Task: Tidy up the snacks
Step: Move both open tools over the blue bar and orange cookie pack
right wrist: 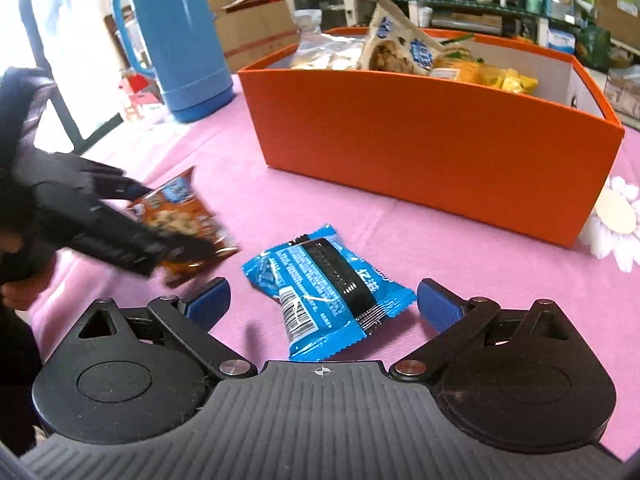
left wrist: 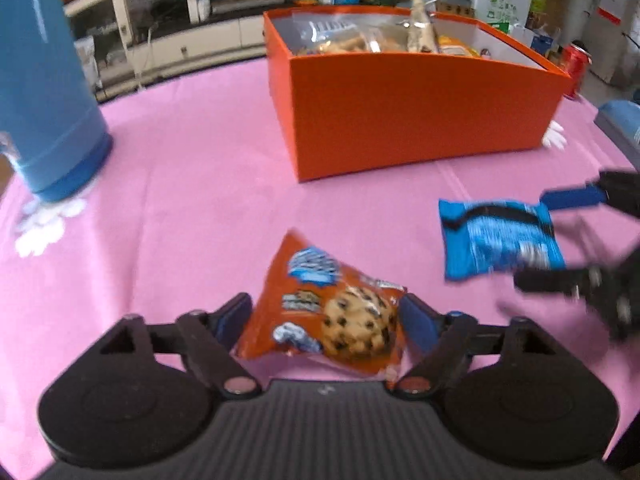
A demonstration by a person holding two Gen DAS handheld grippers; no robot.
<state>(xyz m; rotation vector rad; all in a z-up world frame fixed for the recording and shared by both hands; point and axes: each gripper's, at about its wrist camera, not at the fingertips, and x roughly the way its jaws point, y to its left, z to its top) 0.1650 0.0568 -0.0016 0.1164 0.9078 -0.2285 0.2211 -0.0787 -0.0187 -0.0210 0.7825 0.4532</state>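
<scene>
Two snack packets lie outside the orange box [left wrist: 420, 116] on the pink surface [left wrist: 180, 184]. On the left, the left hand-held gripper [left wrist: 326, 320] has its pads against the sides of the cookie packet [left wrist: 324, 312], seemingly gripping it; lifting it into the box looks next. Right of it, the right hand-held gripper [right wrist: 324, 304] stands spread around the blue packet [right wrist: 324, 292], needing to close. One blue flask [right wrist: 180, 36] stands behind.

Both wrist cams low over table, facing orange box [left wrist: 420, 112]; shared.

Two snack packets [left wrist: 324, 312] [right wrist: 324, 292] before box [right wrist: 432, 152], flask [right wrist: 180, 40] left
</scene>
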